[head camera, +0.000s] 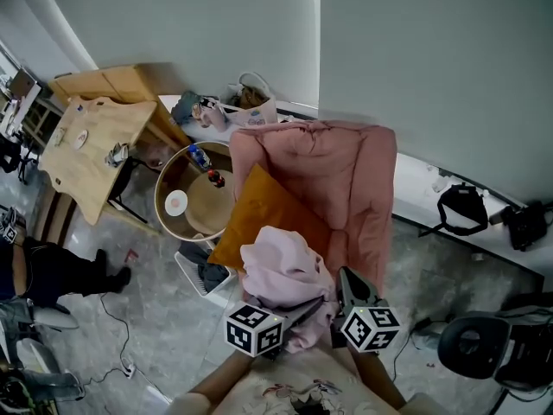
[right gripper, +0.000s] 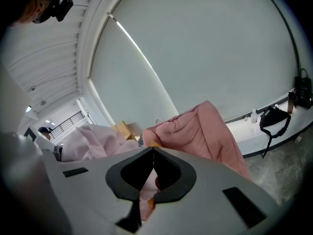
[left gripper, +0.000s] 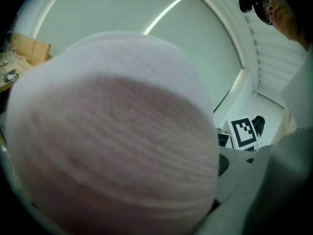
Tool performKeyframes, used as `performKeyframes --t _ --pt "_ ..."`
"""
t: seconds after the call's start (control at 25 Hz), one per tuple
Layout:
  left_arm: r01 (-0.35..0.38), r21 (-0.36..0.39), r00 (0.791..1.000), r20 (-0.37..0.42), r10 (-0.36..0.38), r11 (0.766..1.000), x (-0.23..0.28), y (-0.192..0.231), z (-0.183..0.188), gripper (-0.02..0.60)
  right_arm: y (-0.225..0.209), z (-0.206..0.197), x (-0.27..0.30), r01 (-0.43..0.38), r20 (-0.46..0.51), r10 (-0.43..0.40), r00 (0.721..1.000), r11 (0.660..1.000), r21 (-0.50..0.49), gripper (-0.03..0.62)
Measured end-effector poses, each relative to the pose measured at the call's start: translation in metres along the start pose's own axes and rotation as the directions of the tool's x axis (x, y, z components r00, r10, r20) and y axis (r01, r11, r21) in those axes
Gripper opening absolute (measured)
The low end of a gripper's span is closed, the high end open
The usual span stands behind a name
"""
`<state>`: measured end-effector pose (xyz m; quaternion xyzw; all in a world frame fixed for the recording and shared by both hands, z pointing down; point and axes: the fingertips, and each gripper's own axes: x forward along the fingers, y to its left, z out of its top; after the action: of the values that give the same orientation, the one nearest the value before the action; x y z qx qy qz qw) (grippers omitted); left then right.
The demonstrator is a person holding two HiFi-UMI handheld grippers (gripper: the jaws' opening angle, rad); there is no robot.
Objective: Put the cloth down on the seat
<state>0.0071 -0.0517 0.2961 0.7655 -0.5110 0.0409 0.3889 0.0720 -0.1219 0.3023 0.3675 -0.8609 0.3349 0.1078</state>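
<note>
1. Far left in the head view: a wooden table (head camera: 91, 150) with small items on top, well apart from the armchair (head camera: 346, 171)
2. Next, a round side table (head camera: 162, 188) just beside the armchair's left flank, with two bottles and a white disc inside its rim
3. Orange cushion (head camera: 259, 210) tilted on the seat (head camera: 339, 247), lower corner tucked behind the cloth (head camera: 281, 271)
4. The cloth itself pale pink, bunched in a heap over the front of the seat and touching the cushion; fully resting or partly lifted, not to be told
5. Left gripper (head camera: 304, 309) reaching up from below into the underside of that heap. In the left gripper view, little but cloth (left gripper: 112, 141), pressed close over the camera and covering both jaws, so apart or together impossible to make out
6. Behind, a pink quilted cover draped over the armchair's back and arms
7. Right gripper (head camera: 344, 277) just to the right of the heap, beside it rather than inside it. In the right gripper view (right gripper: 152, 151), jaw tips pressed together with nothing clamped between them, cloth (right gripper: 93, 141) off to the left, armchair (right gripper: 205, 129) ahead
8. Farther right, a black bag (head camera: 462, 207) on a white ledge (head camera: 415, 206)
9. Bottom right corner: a black office chair (head camera: 484, 348) on the floor, well apart from both grippers
</note>
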Motion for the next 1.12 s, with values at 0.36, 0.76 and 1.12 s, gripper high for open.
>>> performKeyframes --t 0.36,0.76,1.12 --pt "-0.019 0.002 0.999 -0.032 0.019 1.0 0.025 0.008 0.003 0.393 -0.022 0.001 0.019 -0.013 -0.05 0.013 0.999 1.0 0.009 0.018" --pt "0.018 0.007 0.997 -0.075 -0.018 1.0 0.053 0.041 -0.003 0.393 -0.05 -0.013 0.057 0.024 -0.099 -0.021 0.995 1.0 0.02 0.018" --pt "0.007 0.0 0.991 -0.136 -0.007 1.0 0.092 0.065 -0.02 0.393 -0.078 -0.038 0.093 0.075 -0.177 -0.072 0.982 0.997 0.009 0.018"
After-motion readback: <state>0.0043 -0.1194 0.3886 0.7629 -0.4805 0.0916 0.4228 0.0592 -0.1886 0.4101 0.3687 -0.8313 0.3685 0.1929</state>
